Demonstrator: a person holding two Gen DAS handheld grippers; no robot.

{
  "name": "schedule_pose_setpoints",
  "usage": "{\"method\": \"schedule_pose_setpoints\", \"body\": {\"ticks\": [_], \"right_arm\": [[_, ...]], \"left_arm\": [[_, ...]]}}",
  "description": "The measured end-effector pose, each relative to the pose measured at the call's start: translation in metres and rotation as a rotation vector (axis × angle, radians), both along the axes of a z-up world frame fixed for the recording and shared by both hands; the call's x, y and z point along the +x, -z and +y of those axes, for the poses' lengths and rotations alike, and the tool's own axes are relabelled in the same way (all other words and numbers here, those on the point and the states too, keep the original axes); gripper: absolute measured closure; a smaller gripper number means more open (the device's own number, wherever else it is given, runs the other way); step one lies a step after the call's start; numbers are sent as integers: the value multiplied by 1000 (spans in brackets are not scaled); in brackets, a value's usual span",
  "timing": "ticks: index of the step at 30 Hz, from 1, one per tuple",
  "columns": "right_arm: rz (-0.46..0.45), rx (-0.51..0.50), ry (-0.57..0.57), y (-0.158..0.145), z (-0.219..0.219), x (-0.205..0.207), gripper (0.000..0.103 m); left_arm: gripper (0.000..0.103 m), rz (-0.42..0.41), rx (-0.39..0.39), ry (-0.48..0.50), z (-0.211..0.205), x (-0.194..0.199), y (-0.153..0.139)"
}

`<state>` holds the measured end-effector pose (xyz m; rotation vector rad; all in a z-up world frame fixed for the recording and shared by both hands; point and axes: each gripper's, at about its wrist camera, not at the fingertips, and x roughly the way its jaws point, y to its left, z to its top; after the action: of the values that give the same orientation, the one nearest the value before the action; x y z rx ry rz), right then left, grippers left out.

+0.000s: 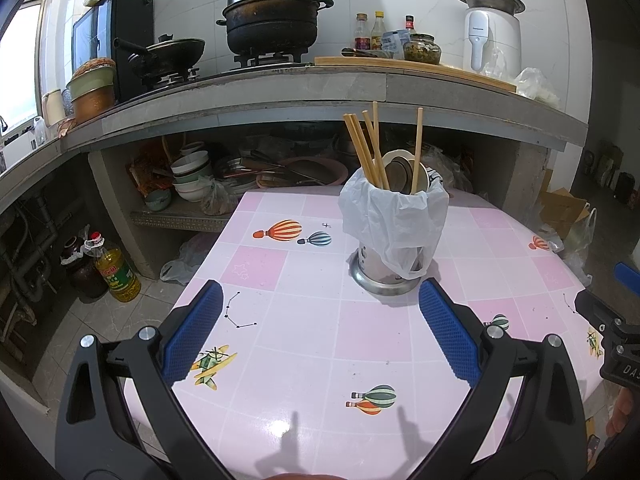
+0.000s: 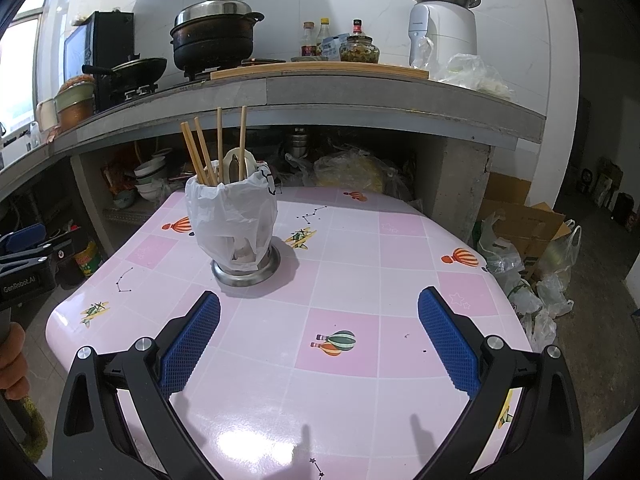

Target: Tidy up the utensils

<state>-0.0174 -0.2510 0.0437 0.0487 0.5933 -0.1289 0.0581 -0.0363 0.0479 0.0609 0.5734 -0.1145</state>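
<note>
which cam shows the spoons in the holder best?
Left wrist. The holder is nearer and larger there, so the spoon bowls read clearly between the chopsticks. Right wrist shows the spoons smaller, partly behind the chopsticks and bag.

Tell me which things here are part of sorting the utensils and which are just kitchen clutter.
For the job:
- chopsticks standing in the holder
- spoons among them
- metal utensil holder, lined with a white plastic bag
- left tongs and right tongs, both open and empty

Just lying about:
- steamer pot
- wok
- sauce bottles
- oil bottle
- stacked bowls
</note>
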Motion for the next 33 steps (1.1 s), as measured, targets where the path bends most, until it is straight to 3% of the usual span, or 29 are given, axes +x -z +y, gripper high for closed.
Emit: {"method": "schedule_pose_setpoints", "body": {"ticks": [33], "right_arm": [[2,2,2,0,3,1,7]], "left_arm": [[8,3,2,3,-2,0,1]]}}
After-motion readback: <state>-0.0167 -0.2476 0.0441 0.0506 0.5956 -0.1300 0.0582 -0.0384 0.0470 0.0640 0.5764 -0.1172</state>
